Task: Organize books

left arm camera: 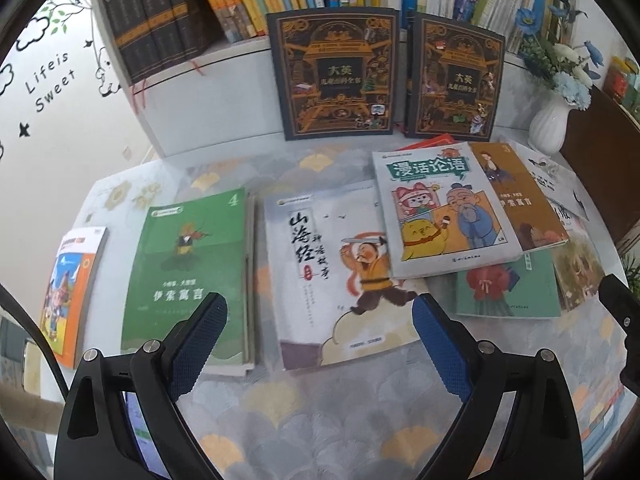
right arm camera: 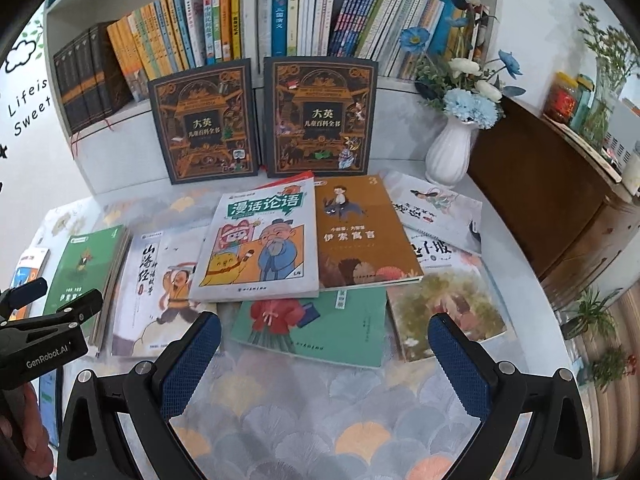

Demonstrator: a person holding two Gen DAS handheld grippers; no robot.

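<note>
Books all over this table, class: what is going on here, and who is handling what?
A person holds two grippers above the table, and both the left gripper and the right gripper are open and empty. No book is held. The comic-cover book lies on top of the overlapping pile, partly over the white book. The green book lies flat to the left. Two dark volumes stand against the shelf.

I observe a table (right arm camera: 320, 420) under a ginkgo-patterned cover. Lying flat on it: an orange book (left arm camera: 68, 292), a green book (left arm camera: 188, 272), a grey-white book (left arm camera: 320, 272), and a teal book (right arm camera: 320, 332) under overlapping books. Two dark encyclopedias (right arm camera: 320, 116) stand at the rear beside a white vase (right arm camera: 448, 156).
</note>
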